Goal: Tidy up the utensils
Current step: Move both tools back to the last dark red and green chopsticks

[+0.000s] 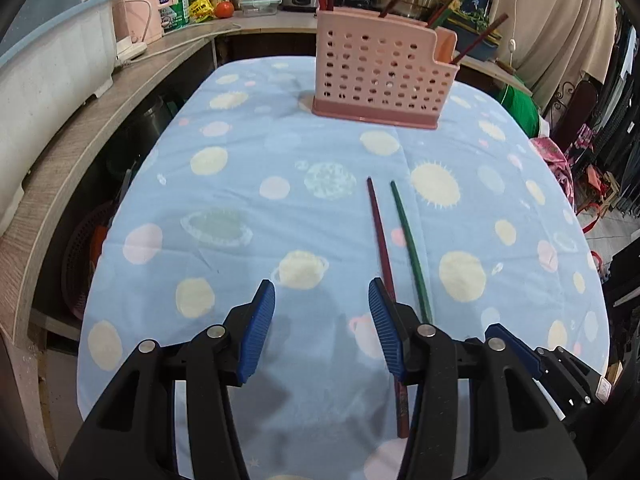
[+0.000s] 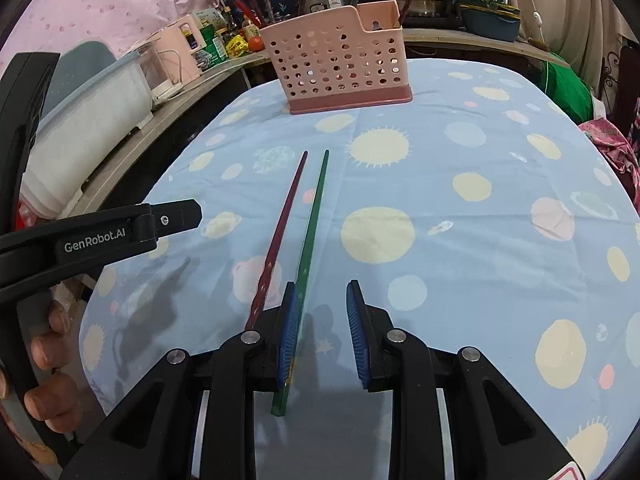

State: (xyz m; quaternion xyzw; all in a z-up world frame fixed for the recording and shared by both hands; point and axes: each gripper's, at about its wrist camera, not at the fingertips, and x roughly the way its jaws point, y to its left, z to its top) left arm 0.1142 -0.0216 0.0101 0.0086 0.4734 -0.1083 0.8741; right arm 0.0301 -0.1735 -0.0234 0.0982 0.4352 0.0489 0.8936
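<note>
Chopsticks are what remains to be sorted: a dark red chopstick (image 1: 379,236) and a green chopstick (image 1: 409,240) lie side by side, close but apart, on the bench (image 1: 248,216) under its planet-print cloth, pointing toward the pink perforated holder (image 1: 378,66) that stands at the far end with other sticks already upright in it.

The left claw (image 1: 322,322) hovers open over the near ends, holding nothing; its right pad sits above the red stick, so the stick lies outside the gap. The right claw (image 2: 323,328) is also open and empty, with the green stick running just under its left pad (image 2: 290,332), at the edge of the gap, not centred in it.

The risks, as I judge them: closing from either pose would likely pinch a stick against a pad edge or miss it, rolling it on the soft cloth into its neighbour. The two claws work very near each other and could collide. Both sticks are thin and lie flat, so a grip near the butt end may let the tip droop and catch the holder's rim, tipping the light holder.
</note>
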